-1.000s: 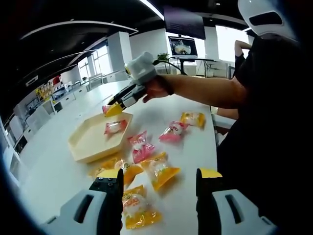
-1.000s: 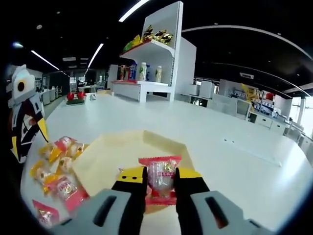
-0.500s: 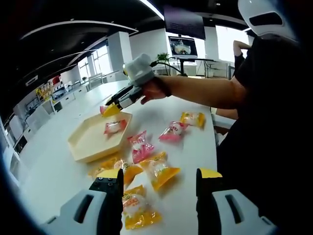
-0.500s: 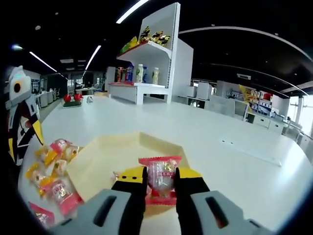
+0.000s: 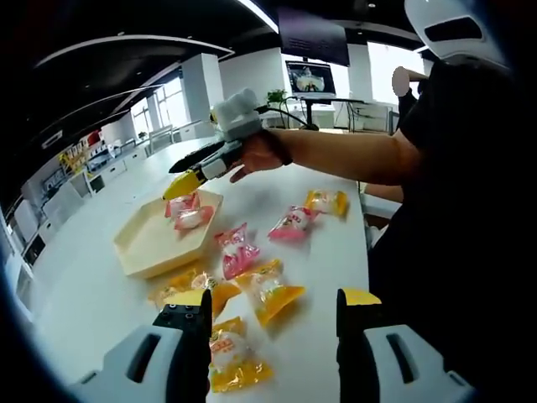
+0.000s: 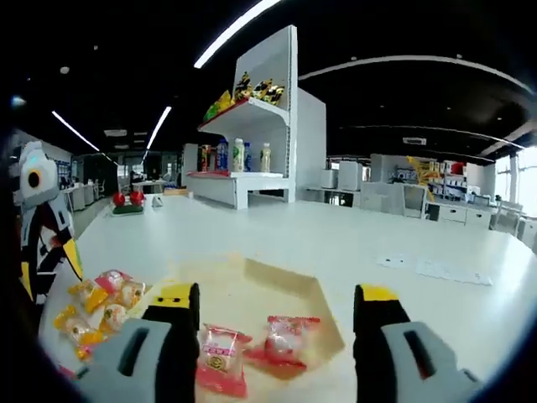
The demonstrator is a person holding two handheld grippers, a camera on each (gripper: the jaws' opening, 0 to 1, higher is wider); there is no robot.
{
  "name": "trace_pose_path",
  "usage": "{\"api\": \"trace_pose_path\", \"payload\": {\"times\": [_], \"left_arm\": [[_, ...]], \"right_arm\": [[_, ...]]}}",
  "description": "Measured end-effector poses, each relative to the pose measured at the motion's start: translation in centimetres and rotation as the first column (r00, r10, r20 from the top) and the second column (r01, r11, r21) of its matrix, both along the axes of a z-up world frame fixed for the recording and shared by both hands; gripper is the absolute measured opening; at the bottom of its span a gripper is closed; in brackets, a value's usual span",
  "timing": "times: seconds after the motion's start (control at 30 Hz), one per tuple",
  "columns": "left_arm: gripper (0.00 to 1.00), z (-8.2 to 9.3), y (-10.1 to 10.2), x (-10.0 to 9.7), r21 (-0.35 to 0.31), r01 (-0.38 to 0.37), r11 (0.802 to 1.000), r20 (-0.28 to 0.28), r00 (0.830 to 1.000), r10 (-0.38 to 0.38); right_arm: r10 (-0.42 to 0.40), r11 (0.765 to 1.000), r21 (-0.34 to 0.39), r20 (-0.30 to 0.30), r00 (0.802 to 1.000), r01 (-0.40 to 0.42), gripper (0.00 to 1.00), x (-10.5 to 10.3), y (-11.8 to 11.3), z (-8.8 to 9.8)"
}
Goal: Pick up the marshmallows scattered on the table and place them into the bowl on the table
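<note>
A cream hexagonal bowl (image 5: 144,245) lies on the white table with two pink marshmallow packets (image 5: 190,211) in it. My right gripper (image 5: 181,185) hovers just above them, held by a hand. In the right gripper view its jaws (image 6: 273,309) stand wide open over the bowl (image 6: 252,290), and the two pink packets (image 6: 285,339) lie below between them. My left gripper (image 5: 273,312) is open low over the table, with an orange packet (image 5: 228,358) lying between its jaws. More pink packets (image 5: 235,252) and orange packets (image 5: 273,290) lie scattered beside the bowl.
The person's arm (image 5: 352,155) reaches across the table from the right, body close to the table's edge. My left gripper (image 6: 49,269) shows at the left, near a cluster of packets (image 6: 99,304). A white shelf (image 6: 252,143) with bottles stands far behind.
My right gripper has opened and let the pink packet drop into the bowl beside the other one. The left gripper has stayed where it was.
</note>
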State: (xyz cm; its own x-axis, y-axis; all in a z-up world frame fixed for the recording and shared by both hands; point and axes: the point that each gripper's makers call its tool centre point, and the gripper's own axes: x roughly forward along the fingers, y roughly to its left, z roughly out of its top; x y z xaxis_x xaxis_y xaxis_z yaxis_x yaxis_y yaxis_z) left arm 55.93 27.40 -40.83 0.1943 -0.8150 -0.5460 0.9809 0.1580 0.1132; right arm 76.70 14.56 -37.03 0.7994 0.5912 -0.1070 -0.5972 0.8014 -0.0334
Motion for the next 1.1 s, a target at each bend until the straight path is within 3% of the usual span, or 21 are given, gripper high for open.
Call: {"api": "trace_pose_path", "payload": {"times": [0.07, 0.17, 0.3, 0.77, 1.1], "left_arm": [[0.60, 0.0, 0.0, 0.0, -0.001, 0.001, 1.000, 0.000, 1.000, -0.001], [0.60, 0.2, -0.1, 0.3, -0.008, -0.009, 1.000, 0.005, 1.000, 0.009], [0.60, 0.2, -0.1, 0.3, -0.009, -0.010, 1.000, 0.004, 1.000, 0.010], [0.60, 0.5, -0.5, -0.2, -0.010, 0.014, 1.000, 0.009, 1.000, -0.014], [0.60, 0.1, -0.3, 0.2, -0.003, 0.001, 1.000, 0.003, 1.000, -0.001]], "right_arm": [[-0.001, 1.000, -0.006, -0.006, 1.000, 0.001, 0.70, 0.1, -0.3, -0.2], [-0.012, 0.999, -0.049, -0.023, 1.000, 0.011, 0.74, 0.0, -0.5, -1.1], [-0.005, 1.000, -0.030, -0.059, 0.998, 0.003, 0.72, -0.4, -0.3, -1.7], [0.028, 1.000, -0.010, -0.070, 0.997, -0.029, 0.71, -1.0, 0.1, -1.4], [-0.004, 0.997, -0.073, -0.038, 0.999, 0.001, 0.71, -1.9, -1.1, 0.0]]}}
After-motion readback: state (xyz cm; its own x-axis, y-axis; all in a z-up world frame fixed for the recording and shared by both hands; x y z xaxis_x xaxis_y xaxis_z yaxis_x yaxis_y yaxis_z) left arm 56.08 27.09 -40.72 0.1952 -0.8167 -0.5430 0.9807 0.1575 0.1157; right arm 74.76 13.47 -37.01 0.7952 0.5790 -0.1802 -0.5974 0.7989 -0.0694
